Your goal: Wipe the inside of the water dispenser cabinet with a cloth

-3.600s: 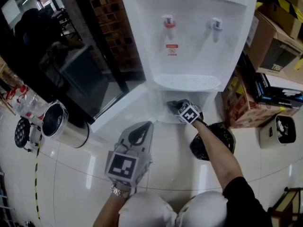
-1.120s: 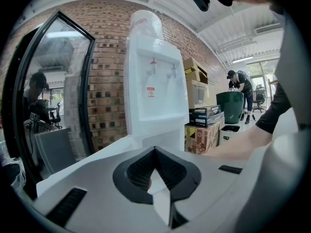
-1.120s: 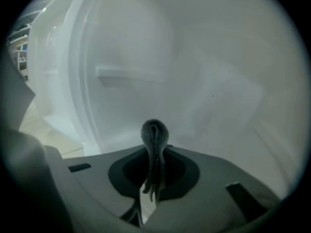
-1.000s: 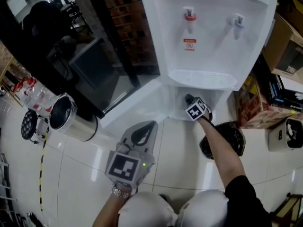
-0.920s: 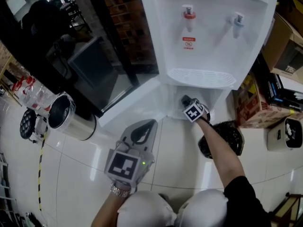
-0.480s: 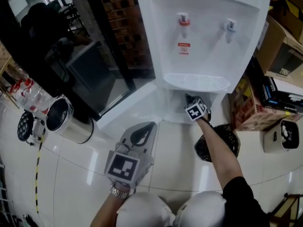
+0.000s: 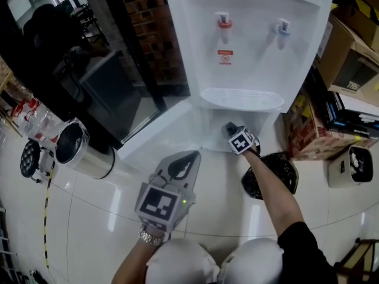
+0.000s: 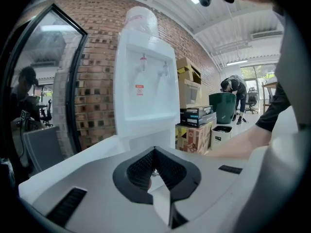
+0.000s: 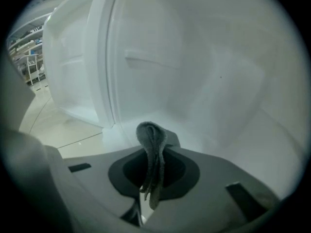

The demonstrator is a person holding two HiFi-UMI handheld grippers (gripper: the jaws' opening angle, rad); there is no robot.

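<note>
The white water dispenser [image 7: 249, 46] stands ahead, its lower cabinet [image 7: 208, 130] open and the door [image 7: 155, 136] swung out to the left. My right gripper [image 7: 230, 128] reaches into the cabinet mouth, shut on a grey cloth [image 9: 151, 147]. In the right gripper view the cloth's folded end sticks up past the right gripper [image 9: 152, 130], close to the white inner wall [image 9: 214, 76]; the door [image 9: 73, 67] shows at left. My left gripper [image 7: 187, 156] hangs back over the floor, shut on nothing; the left gripper [image 8: 154, 153] faces the dispenser [image 8: 146, 91].
A black bin bag [image 7: 271, 171] lies on the floor right of my right arm. Cardboard boxes [image 7: 349, 64] and a small white bin [image 7: 354, 163] stand at the right. A steel bin [image 7: 74, 149] and a dark glass door [image 7: 100, 87] are at the left.
My right gripper has shifted a little sideways, back and forth, at the cabinet mouth with the cloth held. The left gripper has barely moved.
</note>
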